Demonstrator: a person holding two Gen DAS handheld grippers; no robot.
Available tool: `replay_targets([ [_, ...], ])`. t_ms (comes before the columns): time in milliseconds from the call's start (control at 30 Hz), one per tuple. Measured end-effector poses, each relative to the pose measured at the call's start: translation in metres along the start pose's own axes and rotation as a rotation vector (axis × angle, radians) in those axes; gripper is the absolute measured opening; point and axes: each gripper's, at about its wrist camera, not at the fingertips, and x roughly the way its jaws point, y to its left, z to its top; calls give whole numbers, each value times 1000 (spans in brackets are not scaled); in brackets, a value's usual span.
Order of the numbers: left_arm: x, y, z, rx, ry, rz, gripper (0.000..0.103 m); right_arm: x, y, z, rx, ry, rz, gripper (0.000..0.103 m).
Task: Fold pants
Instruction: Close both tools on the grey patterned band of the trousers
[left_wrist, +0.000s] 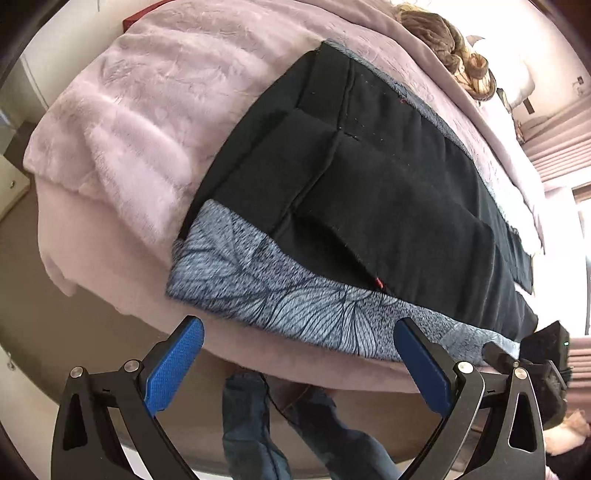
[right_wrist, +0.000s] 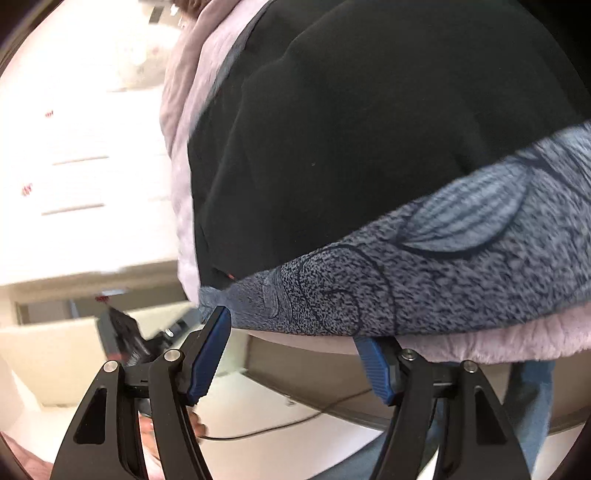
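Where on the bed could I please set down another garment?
The pink blanket left of the black pants lies bare. The near edge is crowded: the patterned grey cloth under the pants reaches it, with both open grippers there.

A bed (left_wrist: 236, 350) with a pale pink base carries a fluffy pink blanket (left_wrist: 122, 122), on which lies a grey-blue leaf-patterned cloth (left_wrist: 258, 273) along the near edge, the black pants (left_wrist: 369, 177) spread flat on top of that cloth
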Motion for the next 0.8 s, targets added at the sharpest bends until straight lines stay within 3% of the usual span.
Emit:
replay_targets([
  [133,6,2,4,-4,6,8,103,9,4,10,15,-22,52,70],
  [167,8,1,6,-10,7,0,103,11,8,13,25,-24,71,61],
  [200,9,-2,8,-20,10,-8,103,12,11,16,29,-23,89,41],
  [267,9,-7,12,-58,13,-64,103,6,20,22,16,-28,114,24],
  [467,13,-20,20,-100,37,-170,100,-11,44,32,-24,-51,188,22],
  [567,26,-18,21,-137,67,-198,60,-10,43,30,-25,-37,184,22],
  [600,29,-16,22,-151,71,-214,40,-9,39,31,-25,-31,180,22],
  [667,32,-14,26,-168,68,-196,32,2,37,32,-15,-14,160,25],
  [733,26,-14,27,-142,51,-185,32,1,27,32,15,-22,114,26],
  [800,21,-22,29,-71,36,-161,32,-5,9,31,59,-57,93,36],
])
